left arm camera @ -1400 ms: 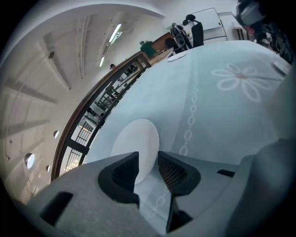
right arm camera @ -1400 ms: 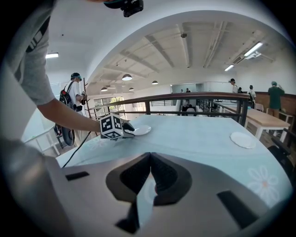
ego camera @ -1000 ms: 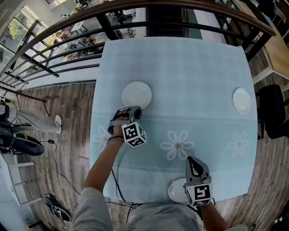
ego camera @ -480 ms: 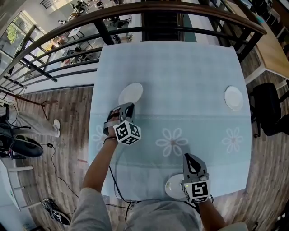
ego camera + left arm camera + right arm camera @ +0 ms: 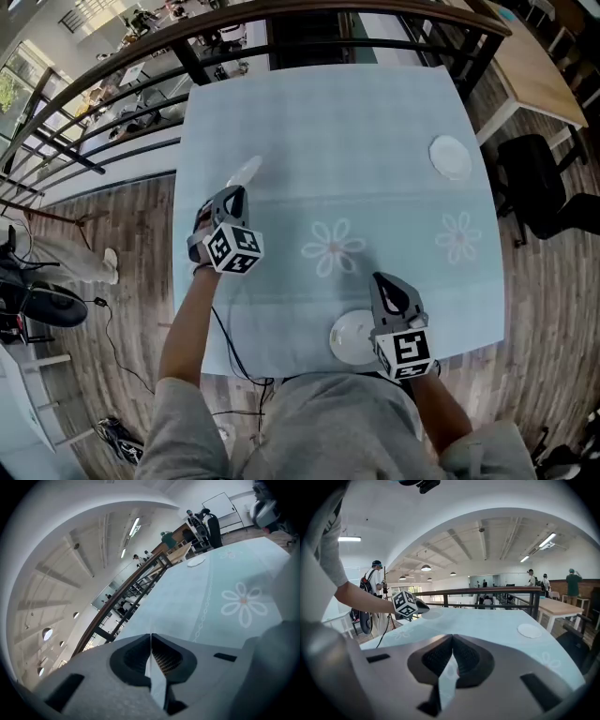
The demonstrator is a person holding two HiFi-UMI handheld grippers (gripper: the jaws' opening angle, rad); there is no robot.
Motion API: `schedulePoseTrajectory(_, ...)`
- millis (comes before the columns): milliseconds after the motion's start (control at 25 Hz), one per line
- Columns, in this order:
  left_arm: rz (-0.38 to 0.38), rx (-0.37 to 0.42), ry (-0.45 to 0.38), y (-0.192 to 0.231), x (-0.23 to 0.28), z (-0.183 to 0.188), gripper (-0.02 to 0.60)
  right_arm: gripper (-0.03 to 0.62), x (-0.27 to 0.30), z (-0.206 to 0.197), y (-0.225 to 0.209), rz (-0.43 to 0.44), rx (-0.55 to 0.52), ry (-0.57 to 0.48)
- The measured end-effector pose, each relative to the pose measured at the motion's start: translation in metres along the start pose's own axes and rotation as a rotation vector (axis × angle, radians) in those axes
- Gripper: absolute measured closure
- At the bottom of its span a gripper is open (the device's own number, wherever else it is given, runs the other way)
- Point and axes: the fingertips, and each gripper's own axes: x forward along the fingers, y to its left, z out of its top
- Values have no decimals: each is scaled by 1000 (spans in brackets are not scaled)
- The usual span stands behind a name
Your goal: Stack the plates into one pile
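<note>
My left gripper point(image 5: 232, 199) has a white plate point(image 5: 246, 171) by its rim, lifted off the pale blue flowered tablecloth point(image 5: 328, 122) and tilted edge-on. Its jaws are still closing on it. In the left gripper view the rim shows as a thin white line point(image 5: 150, 629) between the jaws. A second white plate point(image 5: 351, 337) lies near the table's front edge, just left of my right gripper point(image 5: 388, 284), which is shut with nothing in it. A third plate point(image 5: 450, 157) lies at the far right. The right gripper view shows the left gripper point(image 5: 425, 606) with its plate point(image 5: 432, 614) and the far plate point(image 5: 529, 630).
A dark metal railing point(image 5: 281, 23) runs behind the table's far edge. A wooden table point(image 5: 544, 66) and a black chair point(image 5: 534, 178) stand to the right. Cables point(image 5: 225, 347) trail over the wooden floor on the left. People stand far off in the hall.
The left gripper shut on the near-left plate's rim and raised it off the cloth, tipping it edge-on. The right gripper rose a little beside the front plate.
</note>
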Motion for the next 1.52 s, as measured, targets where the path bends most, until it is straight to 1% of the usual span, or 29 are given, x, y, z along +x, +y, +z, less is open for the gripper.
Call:
schedulePoseTrajectory(160,22,0,-22,-4,-36,14,555,568,-24,7,-14,-20,-21,-51)
schedulePoseTrajectory(360,19,4,-44,-37,-88,34,555,568,-71,5,-34,-47,-3,-81)
schedulePoseTrajectory(560,4,15,-70,-86,-139,54,555,568,-117,-6,-46,-65,-29,-104)
schedulePoseTrajectory(680,-28,8,-91,-122,-167,63,555,568,-136,-17,-48,-66,-30,-108)
schedulePoseTrajectory(840,-77,54,-129,-167,-198,81,554,568,-153,-25,-49,-65,-31,-115)
schedulePoseTrajectory(1120,-131,62,-172,-214,-232,101,555,568,-178,-35,-39,-67,-58,-119)
schedulePoseTrajectory(1400,-168,50,-187,-243,-253,100,555,568,-196,-39,-29,-84,-60,-122)
schedulePoseTrajectory(1520,-185,59,-198,-257,-263,104,555,568,-208,-44,-31,-99,-57,-125)
